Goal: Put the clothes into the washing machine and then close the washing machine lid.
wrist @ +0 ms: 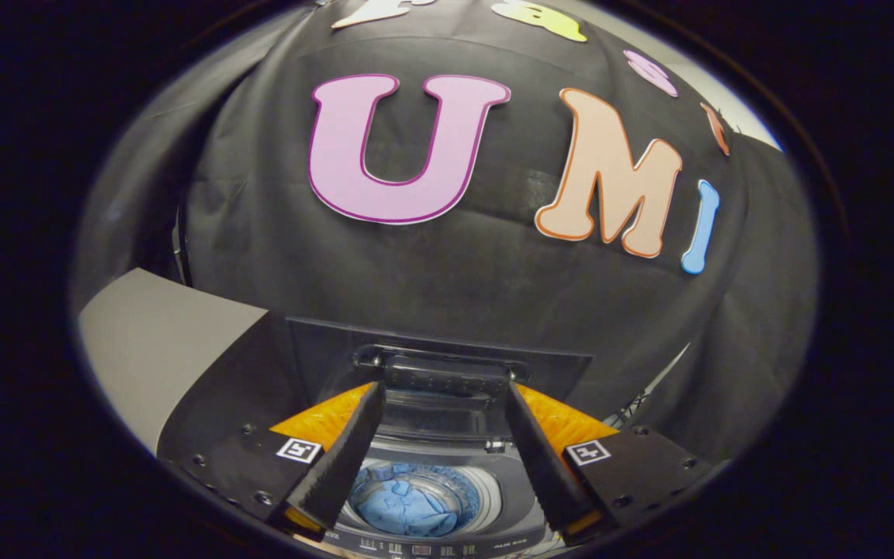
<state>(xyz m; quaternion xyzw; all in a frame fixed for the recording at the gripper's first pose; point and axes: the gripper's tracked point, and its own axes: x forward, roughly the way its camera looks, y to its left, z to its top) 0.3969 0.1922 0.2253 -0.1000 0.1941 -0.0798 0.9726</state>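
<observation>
Tongs (443, 392) stand spread wide, their two fingers splayed apart with a broad gap between the tips, and they grip nothing. Just at the tips, spanning the gap from one finger to the other, sits the dark raised lid (447, 373) of the washing machine (447, 536), standing up behind the drum opening; whether either fingertip actually touches the lid's edge cannot be told, since the tips overlap it in the view.

Between the fingers and below them, the machine's round drum (416, 497) lies open. Blue clothes (404, 505) lie bunched inside it (a crumpled heap, seen through the gap between the fingers), well clear of both fingers. A strip of the machine's control panel shows at the nearest rim, under the drum opening, its markings too small to make out.

Beyond the tongs and the lid hangs the booth's black cloth wall (447, 272). Off to the left of the left finger, a pale grey flat surface (160, 341) slopes away.
</observation>
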